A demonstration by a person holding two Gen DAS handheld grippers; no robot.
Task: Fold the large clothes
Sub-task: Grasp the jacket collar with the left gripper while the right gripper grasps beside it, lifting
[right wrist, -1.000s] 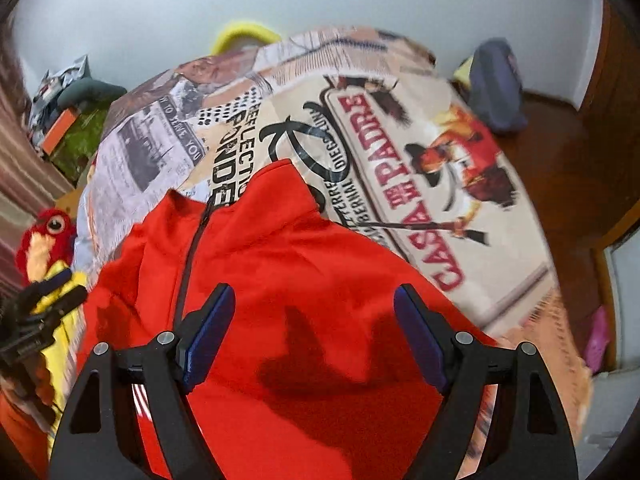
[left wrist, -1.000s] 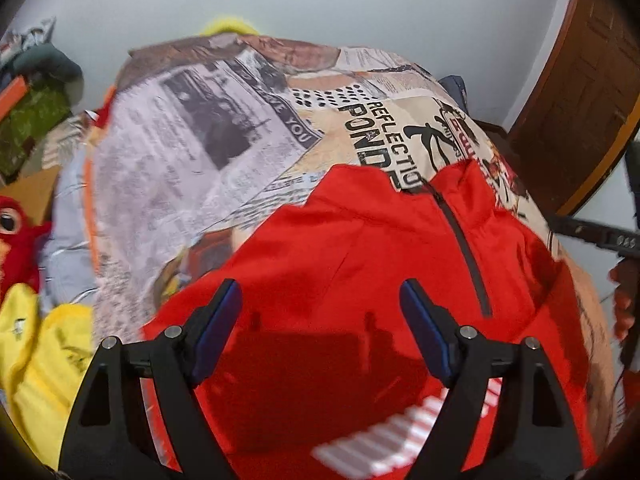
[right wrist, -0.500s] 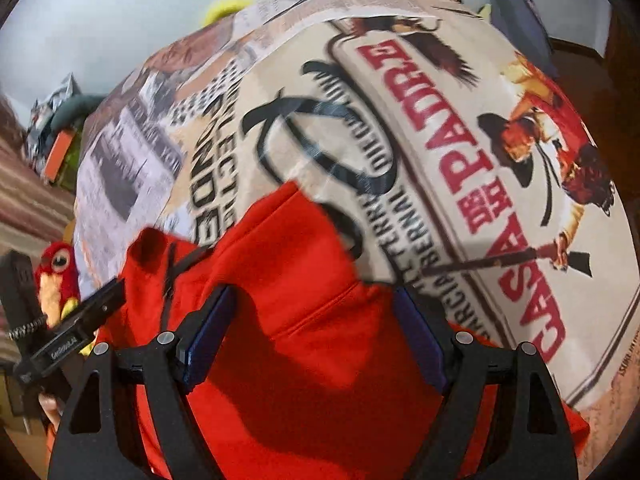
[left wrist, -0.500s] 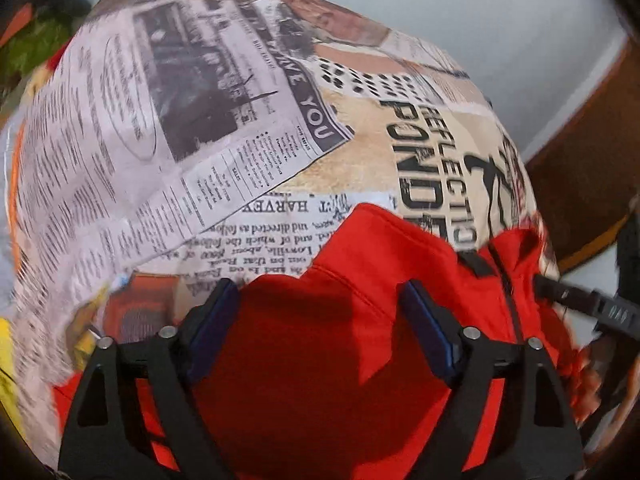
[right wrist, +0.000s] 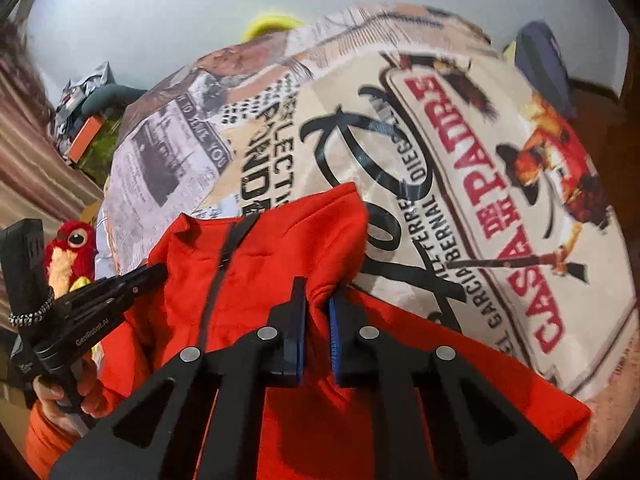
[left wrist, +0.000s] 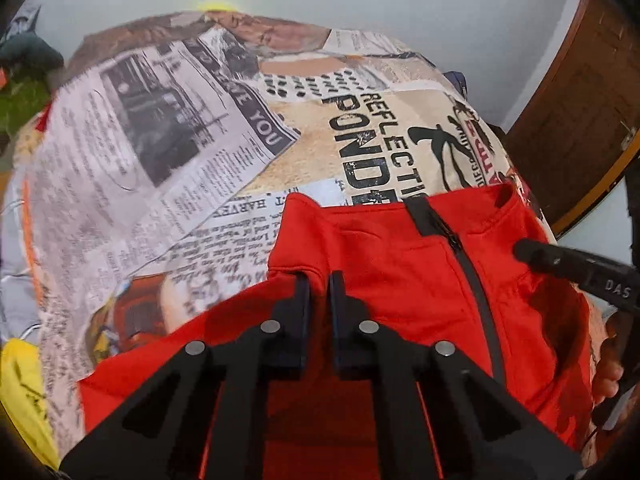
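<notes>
A red zip-up jacket [left wrist: 400,264] lies front up on a bed with a printed newspaper-style bedspread [left wrist: 160,140], its collar toward the far side and a dark zipper [left wrist: 472,280] down the middle. My left gripper [left wrist: 319,280] is closing, its pads pinching red cloth at the left shoulder by the collar. In the right wrist view the jacket [right wrist: 272,248] shows again, and my right gripper [right wrist: 320,292] is closing on a raised fold at the right shoulder. Each view catches the other gripper at the opposite shoulder: the right gripper [left wrist: 524,250] and the left gripper [right wrist: 156,270].
A red plush parrot [right wrist: 72,248] and a yellow garment [left wrist: 24,380] lie off the bed's left side. A dark blue bundle [right wrist: 540,68] sits at the far right corner. A wooden door [left wrist: 580,120] stands right, with a grey wall behind the bed.
Both grippers moved forward to the jacket's shoulders near the collar. Both stood wide open before and have now closed on red cloth.
</notes>
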